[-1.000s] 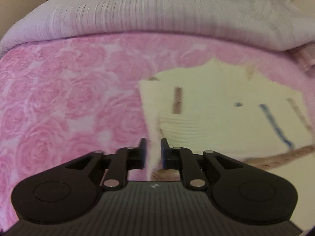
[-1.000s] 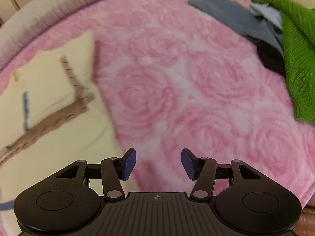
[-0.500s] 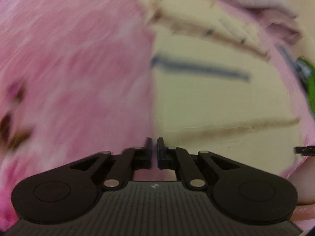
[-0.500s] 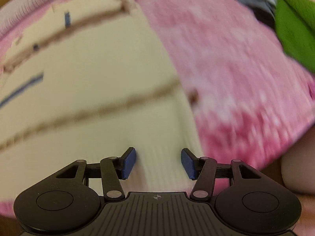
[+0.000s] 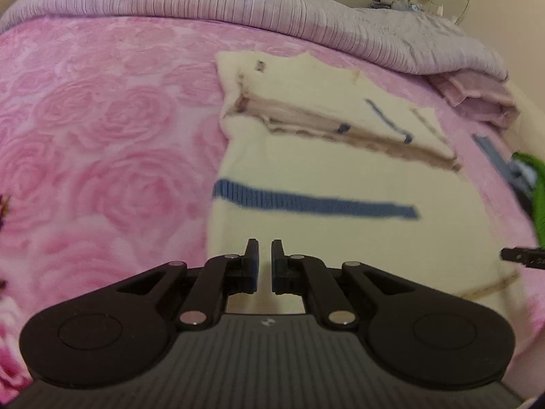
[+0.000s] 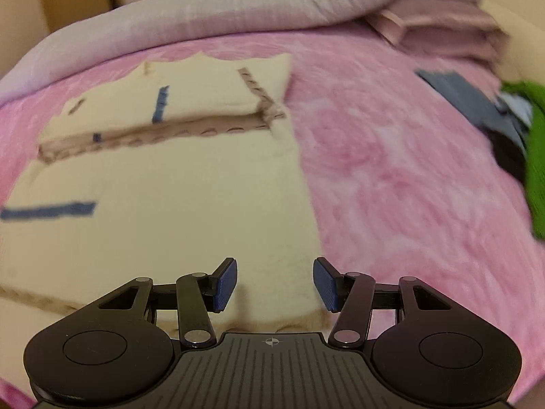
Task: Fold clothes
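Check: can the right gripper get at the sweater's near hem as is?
Probably yes. The right gripper is open and sits just above the cream sweater, whose near right corner lies flat on the pink blanket with nothing on it.

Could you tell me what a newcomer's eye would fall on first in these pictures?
The eye lands first on the cream sweater with blue and brown stripes, lying partly folded on the pink rose-patterned blanket that covers the bed. Next comes the bright green garment on a pile of darker clothes at the right edge. At the bottom, the right gripper is open over the sweater's near edge.
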